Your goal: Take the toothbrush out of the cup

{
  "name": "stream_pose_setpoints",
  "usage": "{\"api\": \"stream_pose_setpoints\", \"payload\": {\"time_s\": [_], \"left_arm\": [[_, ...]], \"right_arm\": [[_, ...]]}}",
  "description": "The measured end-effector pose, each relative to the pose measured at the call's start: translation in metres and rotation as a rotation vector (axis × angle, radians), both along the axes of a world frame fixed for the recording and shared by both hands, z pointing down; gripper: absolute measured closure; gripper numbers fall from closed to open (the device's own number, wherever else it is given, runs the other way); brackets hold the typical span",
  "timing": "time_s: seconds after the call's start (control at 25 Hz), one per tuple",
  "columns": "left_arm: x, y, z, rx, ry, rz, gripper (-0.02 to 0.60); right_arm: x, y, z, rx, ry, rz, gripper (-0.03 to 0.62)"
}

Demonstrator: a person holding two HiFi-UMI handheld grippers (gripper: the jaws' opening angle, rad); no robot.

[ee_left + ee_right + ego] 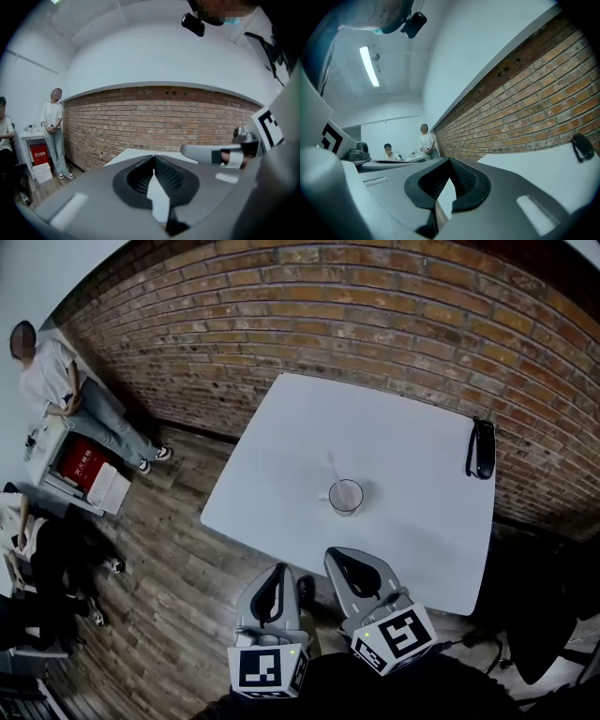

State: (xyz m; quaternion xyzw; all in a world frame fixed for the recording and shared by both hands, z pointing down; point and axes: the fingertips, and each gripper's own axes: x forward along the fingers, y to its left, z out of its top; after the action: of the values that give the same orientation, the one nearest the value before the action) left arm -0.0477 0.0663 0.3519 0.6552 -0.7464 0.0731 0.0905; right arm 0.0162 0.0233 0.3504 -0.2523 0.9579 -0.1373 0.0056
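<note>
- Step: pre-reach. Nothing is gripped yet. The toothbrush point(333, 468) stands in the clear cup point(346, 496), its exposed end leaning up past the rim toward the far left. Extraction not begun.
- Location: the cup is upright near the middle of the white table point(281, 427), well apart from both tools.
- L tool: the left gripper point(153, 157) has its jaws pressed together w/ nothing betw. them. In the head view it hangs just off the near table edge, over the floor.
- R tool: the right gripper point(450, 160) is likewise closed tight and empty. It sits at the near table edge, nearer the cup than the L.
- Other: a black object point(481, 448) lies at the table's right edge by the brick wall point(375, 315), off the approach path. A person point(56, 381) stands far left, not involved.
- Next move (judgement): part the jaws of one tool before you reach the cup; the R looks better placed. Bring it over the rim, set a jaw either side of the exposed end, close, then lift along the brush's lean.
- Risk (judgement): the cup looks light and may tip or drag if the brush catches the rim. Consider steadying it w/ the L.
</note>
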Motion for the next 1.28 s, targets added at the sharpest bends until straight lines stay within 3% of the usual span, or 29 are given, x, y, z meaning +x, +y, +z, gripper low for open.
{"api": "stream_pose_setpoints", "payload": {"time_s": [0.36,0.92,1.28], "left_arm": [[-0.032,-0.081,0.003,-0.007,0.055,0.211,0.574],[-0.055,-0.166,-0.013,0.038,0.098,0.507,0.574],[-0.056,-0.191,-0.020,0.076,0.126,0.588,0.574]], "right_arm": [[-0.040,-0.050,0.006,-0.021,0.066,0.150,0.592],[-0.066,-0.120,-0.013,0.024,0.096,0.429,0.594],[-0.063,-0.139,-0.026,0.067,0.117,0.532,0.593]]}}
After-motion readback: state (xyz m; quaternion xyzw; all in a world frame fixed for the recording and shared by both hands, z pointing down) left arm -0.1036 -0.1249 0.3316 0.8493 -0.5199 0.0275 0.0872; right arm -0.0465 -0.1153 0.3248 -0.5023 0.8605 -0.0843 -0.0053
